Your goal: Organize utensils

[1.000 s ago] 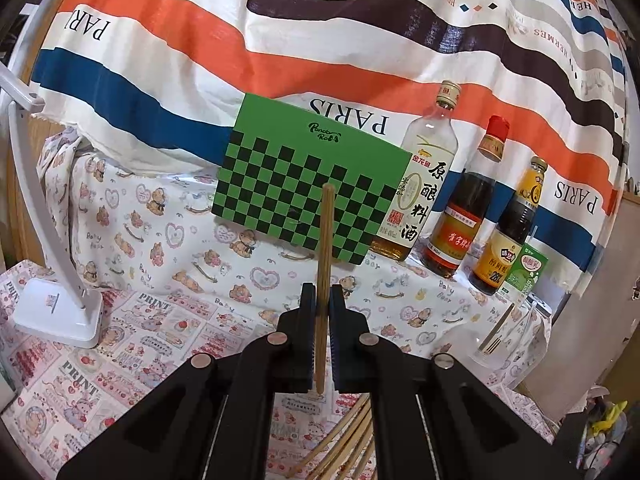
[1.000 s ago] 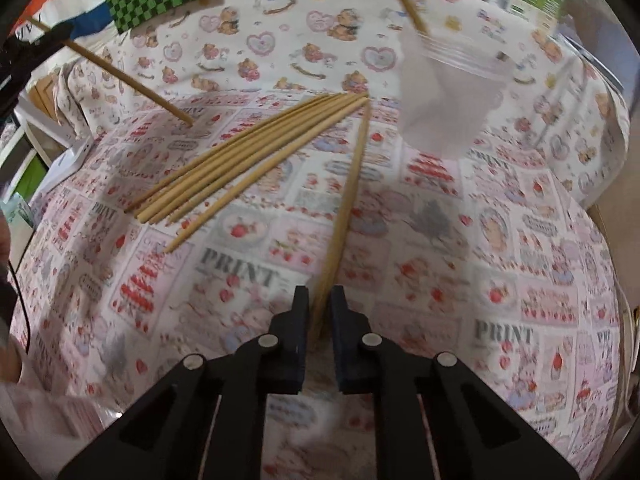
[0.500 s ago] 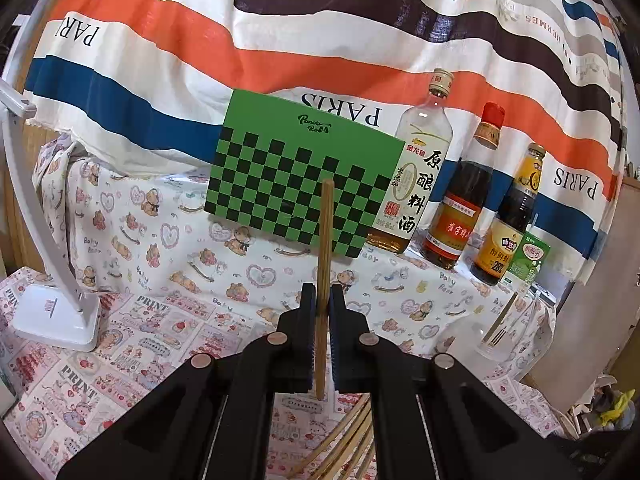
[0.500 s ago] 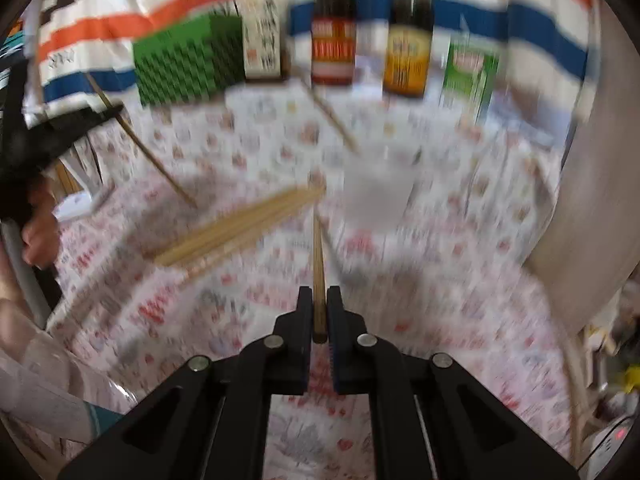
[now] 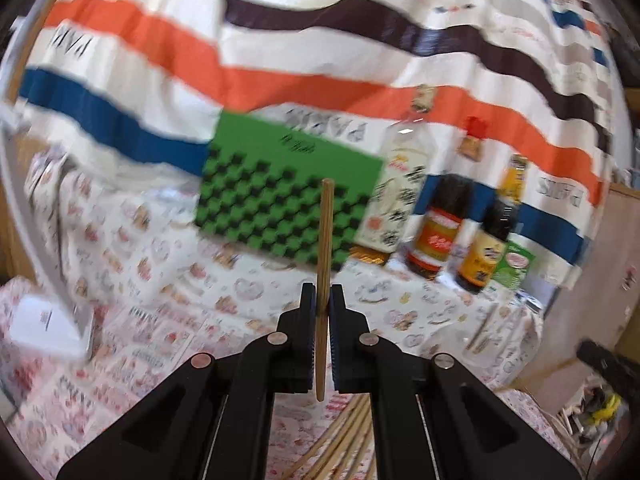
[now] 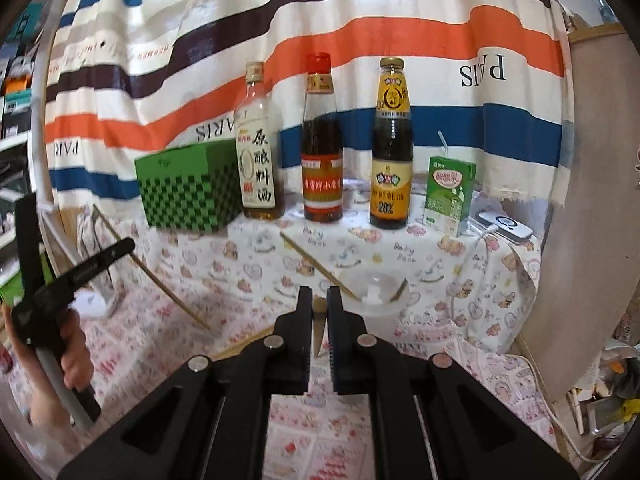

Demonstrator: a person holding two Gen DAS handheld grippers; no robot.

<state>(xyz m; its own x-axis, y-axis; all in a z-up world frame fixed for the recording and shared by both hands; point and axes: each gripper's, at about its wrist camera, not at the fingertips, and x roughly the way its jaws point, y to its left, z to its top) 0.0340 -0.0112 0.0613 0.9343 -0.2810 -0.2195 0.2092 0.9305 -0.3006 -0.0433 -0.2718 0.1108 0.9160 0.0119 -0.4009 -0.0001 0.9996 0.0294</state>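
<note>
Striped curtain [image 6: 360, 32] backdrop, cartoon-print cloth over the counter [image 6: 248, 256]. Left claw [image 5: 320, 312] is clamped on one chopstick [image 5: 325, 264] held upright, right claw [image 6: 319, 312] pinches another [image 6: 317, 340], probably both headed for the clear cup [image 6: 376, 292] that already holds a couple. Sauce bottles [image 6: 322, 140] and milk carton [image 6: 450, 192] crowd just behind it; loose chopsticks [image 5: 352, 436] wait on the counter below the left claw.

Wooden chopstick [image 5: 324, 264] upright, clamped; loose chopsticks [image 5: 352, 436] on cloth; cup [image 6: 374, 294] holds two.

Matt wooden chopstick [image 5: 324, 280], glossy glass bottles [image 6: 322, 140], clear plastic cup [image 6: 374, 294], printed cloth tablecloth [image 6: 440, 256]
</note>
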